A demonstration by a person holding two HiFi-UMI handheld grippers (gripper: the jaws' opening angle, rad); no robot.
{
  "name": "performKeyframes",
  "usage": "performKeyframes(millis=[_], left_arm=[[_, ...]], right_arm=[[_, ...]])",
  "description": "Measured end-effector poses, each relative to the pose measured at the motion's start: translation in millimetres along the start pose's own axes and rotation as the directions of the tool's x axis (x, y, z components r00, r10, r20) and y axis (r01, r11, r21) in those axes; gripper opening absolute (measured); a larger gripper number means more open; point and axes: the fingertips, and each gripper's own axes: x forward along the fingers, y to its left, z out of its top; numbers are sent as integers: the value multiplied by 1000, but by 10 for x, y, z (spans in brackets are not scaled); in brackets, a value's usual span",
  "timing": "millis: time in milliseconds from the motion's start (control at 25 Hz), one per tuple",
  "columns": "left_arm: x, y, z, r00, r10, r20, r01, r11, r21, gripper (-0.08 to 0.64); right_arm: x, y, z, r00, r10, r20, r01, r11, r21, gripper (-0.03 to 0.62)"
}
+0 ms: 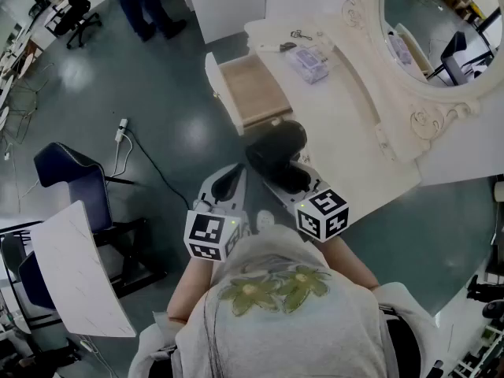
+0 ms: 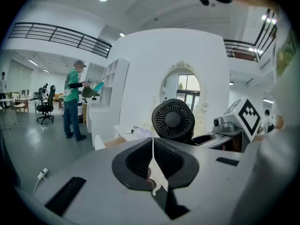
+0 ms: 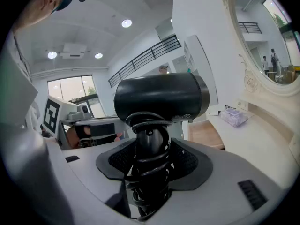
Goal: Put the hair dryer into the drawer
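We see one cream vanity table running from centre out to three o'clock in the head view, and one oval mirror in a carved frame at two o'clock. One drawer stands pulled out at twelve o'clock, its wooden bottom bare.

We count two grippers, both low at six o'clock. The right gripper pinches the one black hair dryer by its handle, with the cord coiled round that handle and the barrel lying crosswise above the jaws. The dryer hangs in the air at the table's near edge, just at six o'clock of the open drawer and outside it. The left gripper has its jaws pressed together on nothing, just beside the dryer at its eight o'clock.

One clear plastic box sits on the tabletop at one o'clock.

The tabletop is smooth and pale. The floor is dark, glossy grey-green. One white slab leans at eight o'clock, one dark blue chair is at nine, one person stands at eleven, and one white power strip lies at ten.
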Motion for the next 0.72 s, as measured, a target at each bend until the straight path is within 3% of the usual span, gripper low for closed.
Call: performKeyframes(millis=[400,720], left_arm=[[36,-72,-43,1000,3,11,-3,1000,-15,17],[174,141,-77,1000,9,-2,-9,999,-32,17]], right_arm=[[-30,-13,20,1000,17,20,-17,1000,14,229],[149,-135,79,1000,12,20,-13,998,53,229]])
